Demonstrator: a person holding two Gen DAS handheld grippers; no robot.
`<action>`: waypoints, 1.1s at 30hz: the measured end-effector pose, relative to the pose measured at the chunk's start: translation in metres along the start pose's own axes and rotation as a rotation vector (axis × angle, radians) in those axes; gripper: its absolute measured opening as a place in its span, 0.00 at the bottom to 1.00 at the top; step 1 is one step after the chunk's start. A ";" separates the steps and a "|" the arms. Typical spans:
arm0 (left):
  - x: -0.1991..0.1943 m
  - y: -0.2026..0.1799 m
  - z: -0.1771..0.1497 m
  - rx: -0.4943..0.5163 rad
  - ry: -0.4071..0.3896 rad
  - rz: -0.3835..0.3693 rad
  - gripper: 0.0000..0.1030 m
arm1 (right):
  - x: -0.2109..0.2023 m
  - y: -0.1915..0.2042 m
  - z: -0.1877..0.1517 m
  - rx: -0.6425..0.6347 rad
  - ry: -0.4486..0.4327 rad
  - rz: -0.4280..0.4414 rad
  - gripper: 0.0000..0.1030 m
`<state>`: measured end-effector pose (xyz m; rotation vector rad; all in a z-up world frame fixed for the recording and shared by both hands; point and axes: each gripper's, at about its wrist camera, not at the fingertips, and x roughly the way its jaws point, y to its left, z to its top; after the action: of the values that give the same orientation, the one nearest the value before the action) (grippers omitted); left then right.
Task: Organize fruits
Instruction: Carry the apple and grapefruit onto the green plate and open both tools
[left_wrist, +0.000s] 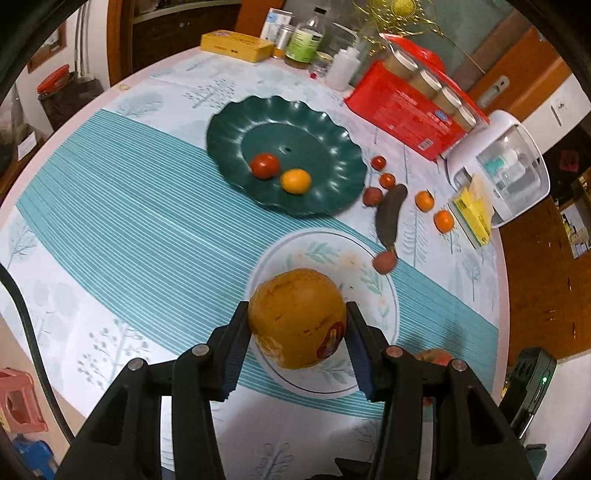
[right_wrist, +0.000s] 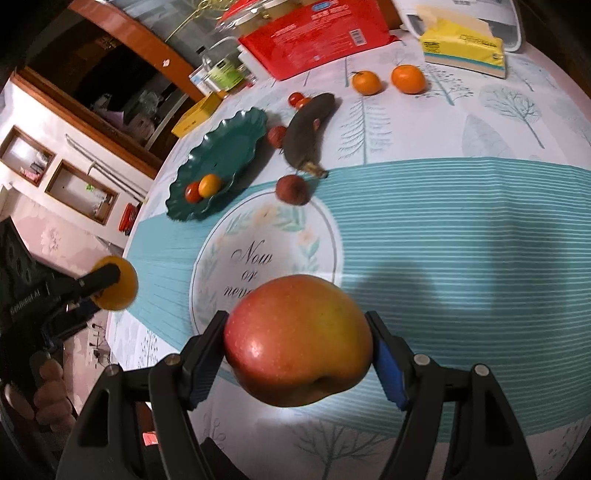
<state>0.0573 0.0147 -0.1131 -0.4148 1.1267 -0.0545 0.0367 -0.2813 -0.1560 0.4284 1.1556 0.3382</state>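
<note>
My left gripper (left_wrist: 297, 325) is shut on a large orange with a sticker (left_wrist: 295, 317), held over the white floral plate (left_wrist: 384, 306). It also shows in the right wrist view (right_wrist: 114, 288). My right gripper (right_wrist: 297, 332) is shut on a red-yellow apple (right_wrist: 297, 339) above the near edge of the white plate (right_wrist: 229, 236). A green scalloped plate (left_wrist: 325, 147) (right_wrist: 229, 147) holds a tomato (left_wrist: 264, 165) and a small orange (left_wrist: 295, 180). A dark banana (left_wrist: 389, 214) (right_wrist: 306, 133), two mandarins (right_wrist: 366, 82) (right_wrist: 408, 78), cherry tomatoes (left_wrist: 378, 162) and lychees (left_wrist: 384, 262) (right_wrist: 292, 189) lie on the cloth.
A red box (left_wrist: 402, 110) (right_wrist: 317, 33), a yellow tissue pack (left_wrist: 474, 210) (right_wrist: 463, 46), a white appliance (left_wrist: 506, 162), bottles (left_wrist: 306, 37) and a yellow box (left_wrist: 236, 44) stand along the far edge of the round table. A red stool (left_wrist: 18, 402) stands below left.
</note>
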 end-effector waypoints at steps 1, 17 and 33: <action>-0.001 0.002 0.001 -0.002 -0.001 0.002 0.47 | 0.001 0.003 -0.001 -0.004 0.002 -0.001 0.71; -0.004 0.046 0.086 0.162 0.015 -0.004 0.47 | 0.031 0.055 0.024 0.057 -0.080 -0.075 0.71; 0.054 0.077 0.201 0.318 0.040 -0.051 0.47 | 0.087 0.129 0.122 -0.014 -0.239 -0.236 0.71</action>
<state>0.2461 0.1316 -0.1141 -0.1587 1.1244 -0.2845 0.1771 -0.1465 -0.1217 0.3072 0.9572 0.0860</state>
